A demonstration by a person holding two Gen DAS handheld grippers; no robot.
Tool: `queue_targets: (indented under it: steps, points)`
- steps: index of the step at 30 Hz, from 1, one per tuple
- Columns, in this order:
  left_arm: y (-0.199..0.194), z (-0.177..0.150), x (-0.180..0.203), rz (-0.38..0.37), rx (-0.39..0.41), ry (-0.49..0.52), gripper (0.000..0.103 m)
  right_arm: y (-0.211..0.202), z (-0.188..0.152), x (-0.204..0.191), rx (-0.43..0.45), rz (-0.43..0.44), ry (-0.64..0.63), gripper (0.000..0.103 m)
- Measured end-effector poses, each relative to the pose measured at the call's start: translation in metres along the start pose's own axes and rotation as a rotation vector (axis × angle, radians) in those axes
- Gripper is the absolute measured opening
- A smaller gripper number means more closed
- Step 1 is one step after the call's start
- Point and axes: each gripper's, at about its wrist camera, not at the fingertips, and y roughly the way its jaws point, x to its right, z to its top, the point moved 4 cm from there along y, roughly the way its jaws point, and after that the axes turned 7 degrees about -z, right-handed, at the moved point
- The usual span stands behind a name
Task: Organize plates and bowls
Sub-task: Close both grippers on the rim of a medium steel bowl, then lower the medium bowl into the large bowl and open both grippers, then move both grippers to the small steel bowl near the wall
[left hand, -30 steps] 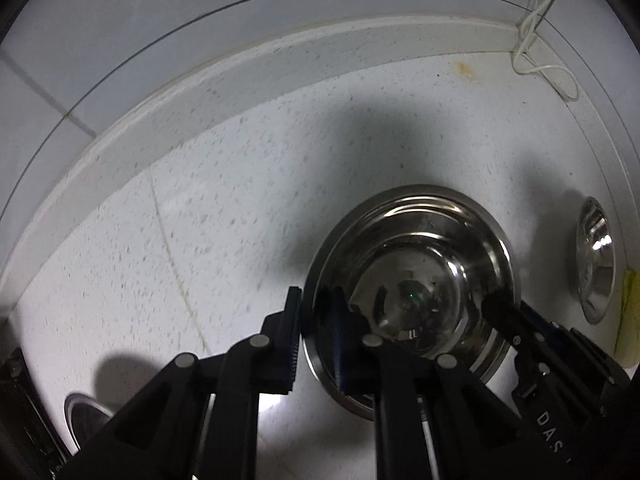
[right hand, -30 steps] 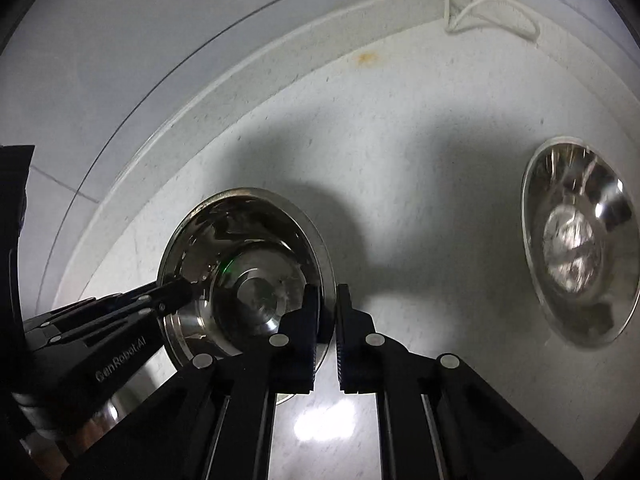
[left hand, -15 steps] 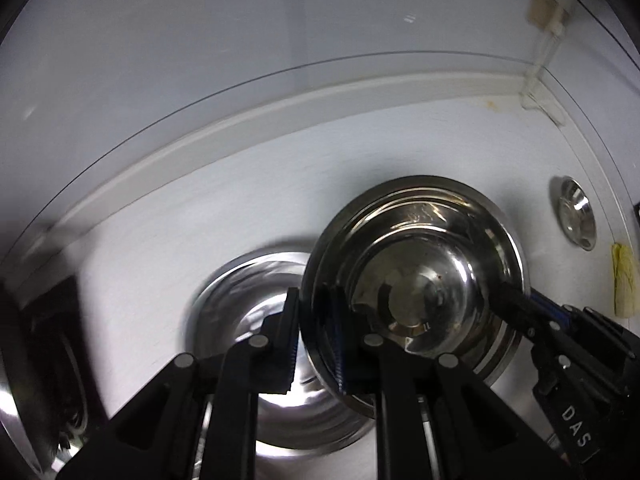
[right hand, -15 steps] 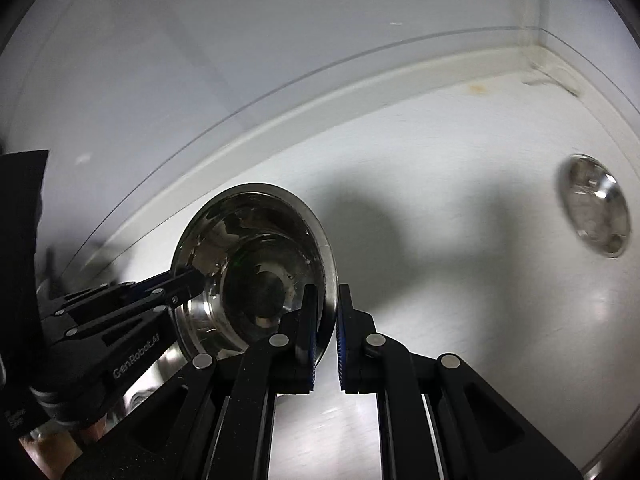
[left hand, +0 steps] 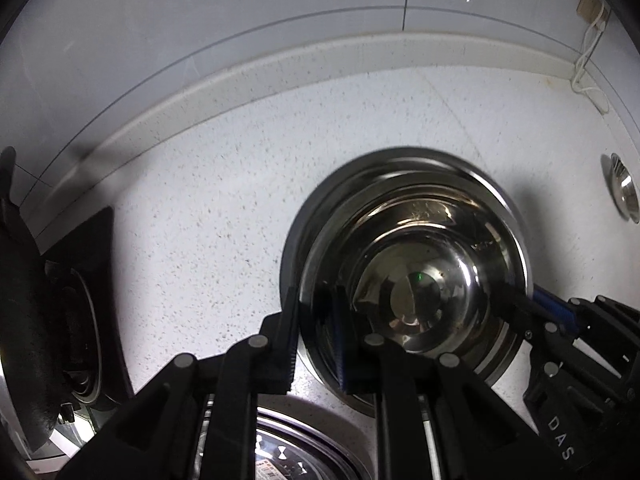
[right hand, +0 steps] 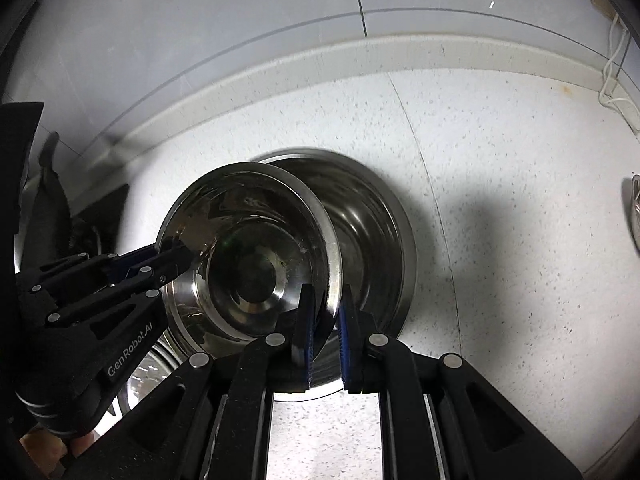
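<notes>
A steel bowl (left hand: 416, 280) (right hand: 248, 256) is held by both grippers, one on each side of its rim. My left gripper (left hand: 316, 340) is shut on its left rim; it shows in the right wrist view (right hand: 176, 256). My right gripper (right hand: 325, 344) is shut on its right rim; it shows in the left wrist view (left hand: 516, 300). The held bowl hangs tilted over a larger steel bowl (right hand: 376, 240) (left hand: 316, 216) that stands on the speckled white counter (left hand: 208, 240).
A small steel dish (left hand: 624, 188) (right hand: 634, 208) lies at the far right. A black stove with a dark pan (left hand: 48, 300) is at the left. Another steel vessel (left hand: 304, 456) is at the near edge. A white cord (left hand: 588, 60) hangs in the back right corner.
Both grippers have carried the bowl left across the counter, and it now hangs over the larger bowl. The stove has come into view at the left.
</notes>
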Motion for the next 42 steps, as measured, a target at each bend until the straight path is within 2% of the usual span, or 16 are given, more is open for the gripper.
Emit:
queue_targets:
  steps: [7, 13, 18, 21, 25, 28, 32, 33, 34, 36, 37, 39, 42]
  points:
    - [0.025, -0.007, 0.011, 0.006, -0.046, 0.007, 0.015, 0.021, -0.008, 0.007, -0.051, -0.025, 0.01, 0.009]
    - [0.031, -0.006, 0.014, 0.036, -0.041, -0.001, 0.017, 0.022, -0.007, 0.01, -0.044, -0.022, 0.005, 0.01]
    - [0.025, -0.003, 0.017, 0.021, -0.038, -0.012, 0.017, 0.018, -0.005, 0.011, -0.026, -0.007, -0.011, 0.038]
    - [0.007, 0.002, 0.024, 0.025, -0.001, -0.002, 0.017, 0.004, -0.003, 0.017, 0.011, -0.01, -0.015, 0.046]
    - [-0.02, 0.014, 0.042, -0.004, 0.054, 0.014, 0.017, -0.023, 0.001, 0.033, 0.08, -0.021, -0.012, 0.05]
    - [-0.038, 0.027, 0.066, -0.039, 0.096, 0.048, 0.017, -0.043, 0.003, 0.055, 0.13, -0.039, 0.003, 0.051]
    - [-0.049, 0.046, 0.112, -0.127, 0.139, 0.117, 0.017, -0.067, 0.004, 0.091, 0.196, -0.086, 0.036, 0.051]
    - [-0.051, 0.05, 0.125, -0.152, 0.157, 0.147, 0.021, -0.072, 0.003, 0.102, 0.207, -0.096, 0.049, 0.051]
    - [-0.052, 0.053, 0.136, -0.159, 0.17, 0.173, 0.03, -0.076, 0.003, 0.114, 0.218, -0.106, 0.065, 0.051]
    - [-0.057, 0.06, 0.167, -0.171, 0.22, 0.245, 0.037, -0.083, 0.0, 0.14, 0.235, -0.128, 0.099, 0.052]
    - [-0.059, 0.063, 0.188, -0.202, 0.241, 0.284, 0.039, -0.086, -0.002, 0.156, 0.241, -0.14, 0.118, 0.052]
    - [-0.058, 0.068, 0.218, -0.24, 0.229, 0.331, 0.04, -0.089, -0.005, 0.182, 0.248, -0.168, 0.153, 0.052]
    - [-0.042, 0.076, 0.265, -0.187, 0.168, 0.387, 0.04, -0.094, -0.012, 0.227, 0.257, -0.208, 0.22, 0.052]
